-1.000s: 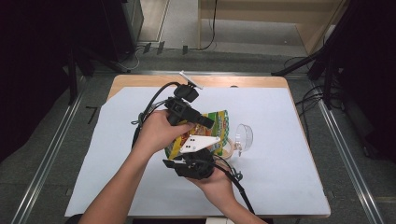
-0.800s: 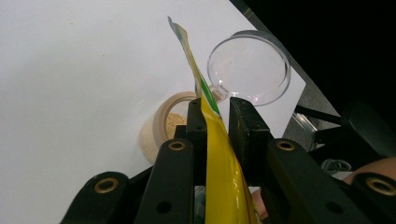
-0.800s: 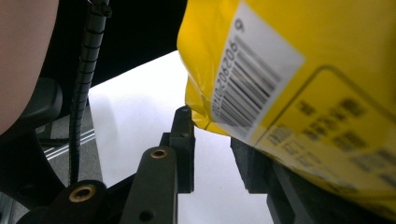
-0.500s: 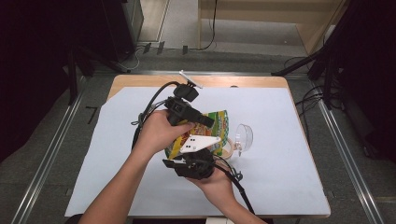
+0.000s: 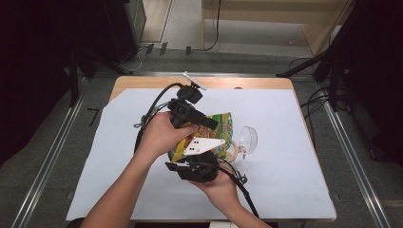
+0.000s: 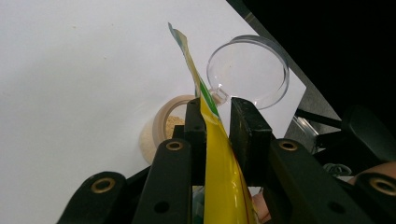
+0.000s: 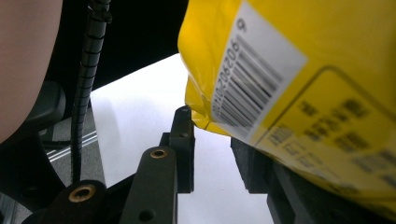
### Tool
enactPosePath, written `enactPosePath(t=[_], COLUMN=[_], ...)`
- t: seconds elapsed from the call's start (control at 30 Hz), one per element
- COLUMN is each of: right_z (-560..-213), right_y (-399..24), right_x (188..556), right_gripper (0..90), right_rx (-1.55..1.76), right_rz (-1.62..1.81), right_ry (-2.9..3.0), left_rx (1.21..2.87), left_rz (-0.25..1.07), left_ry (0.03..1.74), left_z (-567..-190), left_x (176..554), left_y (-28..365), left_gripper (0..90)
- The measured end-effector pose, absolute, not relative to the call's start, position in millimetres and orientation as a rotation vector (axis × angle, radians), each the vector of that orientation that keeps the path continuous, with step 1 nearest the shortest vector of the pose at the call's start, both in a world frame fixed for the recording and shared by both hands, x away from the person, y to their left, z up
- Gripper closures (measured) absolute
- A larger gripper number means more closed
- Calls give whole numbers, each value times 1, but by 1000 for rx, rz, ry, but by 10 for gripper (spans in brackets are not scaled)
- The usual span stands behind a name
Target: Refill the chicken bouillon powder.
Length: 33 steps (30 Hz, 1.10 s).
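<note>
Yellow bag between left gripper fingers

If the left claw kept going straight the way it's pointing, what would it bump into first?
Probably the small round jar with tan powder, just ahead of the left claw, which grips a yellow bag. Its clear lid lies a bit farther on. Depth is hard to judge.

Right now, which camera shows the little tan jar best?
The left gripper view: the tan jar shows its open mouth with crumbs inside, beside its clear lid. In the high view the yellow bag mostly hides the jar.
</note>
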State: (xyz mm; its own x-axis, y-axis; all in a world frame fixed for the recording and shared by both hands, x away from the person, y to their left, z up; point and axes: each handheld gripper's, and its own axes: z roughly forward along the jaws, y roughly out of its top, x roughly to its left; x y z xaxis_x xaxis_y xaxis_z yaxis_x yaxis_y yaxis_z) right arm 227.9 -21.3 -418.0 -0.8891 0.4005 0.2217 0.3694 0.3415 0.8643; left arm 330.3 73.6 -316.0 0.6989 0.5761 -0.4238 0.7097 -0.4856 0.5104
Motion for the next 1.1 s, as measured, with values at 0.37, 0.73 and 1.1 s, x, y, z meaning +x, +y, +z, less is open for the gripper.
enactPosePath(t=[0.37, 0.73, 1.1], right_z=[-418, -418, -418], right_y=[-21, -21, -21], right_x=[227, 226, 226], right_gripper=[718, 718, 718], right_rx=[730, 725, 719], right_rz=[1626, 1623, 1622], right_ry=[2551, 2553, 2547], left_rx=[2234, 2224, 2221], left_rz=[-248, -258, -257], left_ry=[979, 979, 979], left_z=[-317, -317, -317], left_x=[330, 329, 328], left_y=[74, 75, 74], left_gripper=[771, 770, 769])
